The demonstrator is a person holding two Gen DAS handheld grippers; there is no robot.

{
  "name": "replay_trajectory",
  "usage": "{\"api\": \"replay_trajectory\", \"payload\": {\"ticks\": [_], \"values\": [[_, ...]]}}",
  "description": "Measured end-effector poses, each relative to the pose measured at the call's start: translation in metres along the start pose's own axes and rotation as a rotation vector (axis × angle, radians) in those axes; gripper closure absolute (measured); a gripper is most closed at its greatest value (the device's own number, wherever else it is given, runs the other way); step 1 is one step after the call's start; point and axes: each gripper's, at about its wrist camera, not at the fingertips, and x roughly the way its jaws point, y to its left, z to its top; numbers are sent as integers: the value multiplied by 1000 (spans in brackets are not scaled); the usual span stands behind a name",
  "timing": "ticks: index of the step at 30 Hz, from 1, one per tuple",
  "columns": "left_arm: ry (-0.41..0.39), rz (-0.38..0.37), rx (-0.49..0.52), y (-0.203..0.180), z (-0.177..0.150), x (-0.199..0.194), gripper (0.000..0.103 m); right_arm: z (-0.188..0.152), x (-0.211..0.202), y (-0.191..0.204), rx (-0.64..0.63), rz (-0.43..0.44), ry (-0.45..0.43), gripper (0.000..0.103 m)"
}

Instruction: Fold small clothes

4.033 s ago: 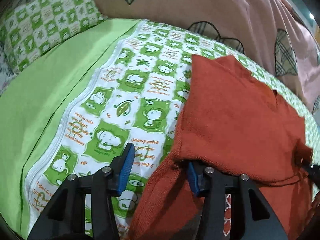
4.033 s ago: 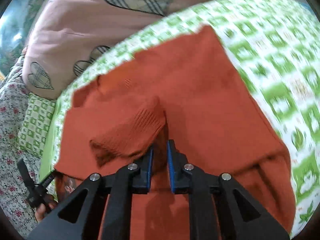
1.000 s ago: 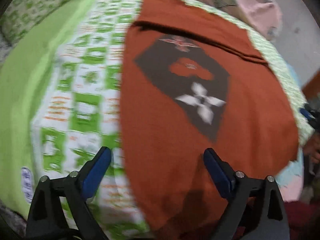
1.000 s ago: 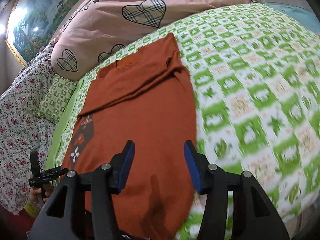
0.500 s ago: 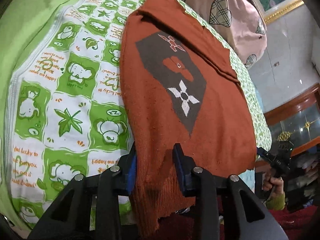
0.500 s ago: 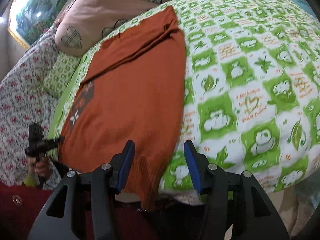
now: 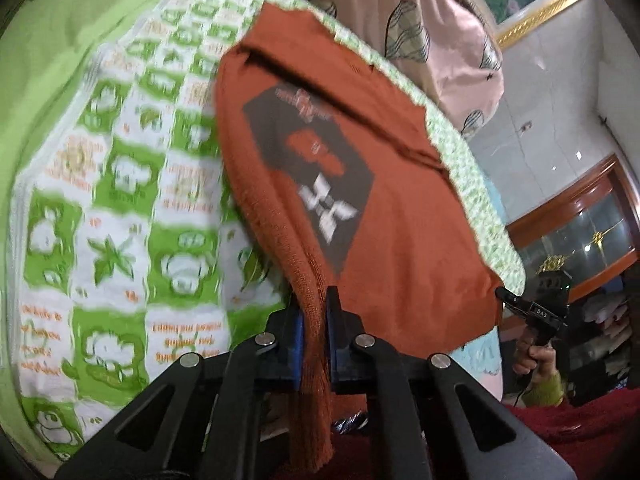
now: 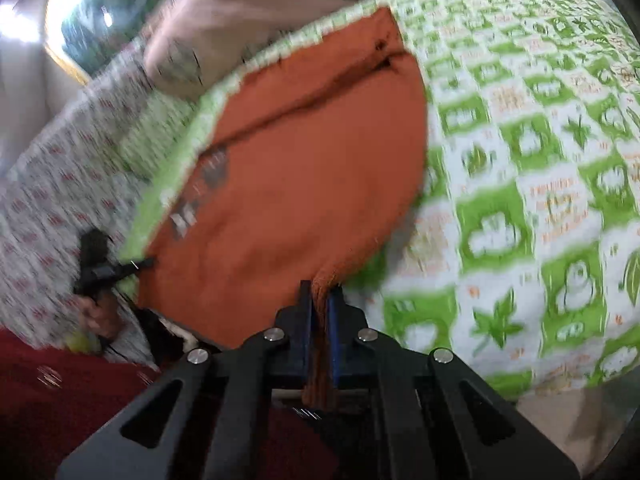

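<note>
Both tongs are clenched on the near hem of the rust-red sweater (image 7: pixel 400 248): the left gripper (image 7: pixel 316 312) pinches the knit at one bottom corner, the right gripper (image 8: pixel 320 300) pinches it at the other, and in each wrist view a strip of hem hangs down between the blue pads. Ahead of the tongs the sweater lies spread on the green-and-white printed bedsheet (image 7: pixel 120 208), its sleeves apparently already folded across the far end near the pink heart-print quilt (image 7: pixel 436 40). The step in hand looks like carrying the hem forward to fold the body in half. To do it well, I would raise both corners together and level, keep the hem taut between them so the middle does not sag, carry it away from the tongs to meet the far edge squarely, and let go only once the cloth lies flat. The left view shows the dark patch with a white cross motif (image 7: pixel 324 208) clearly, and the other tool held in a hand (image 7: pixel 536 356) off to its right; the right view shows that motif only at the sweater's left edge, blurred, but reveals the floral-print fabric (image 8: pixel 52 184) to the left
</note>
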Motion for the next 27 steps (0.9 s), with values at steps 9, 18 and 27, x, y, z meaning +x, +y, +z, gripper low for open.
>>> {"api": "replay_trajectory", "payload": {"ticks": [9,18,27], "values": [[-171,-79,1,-27,54,-17,97,63,-22,11,25,128,-226,95],[-262,-48,22,-45,149,12,97,151,7,12,-13,94,-296,95],[-328,7,10,-31,251,66,98,264,56,-9,-26,1,-313,95]]}}
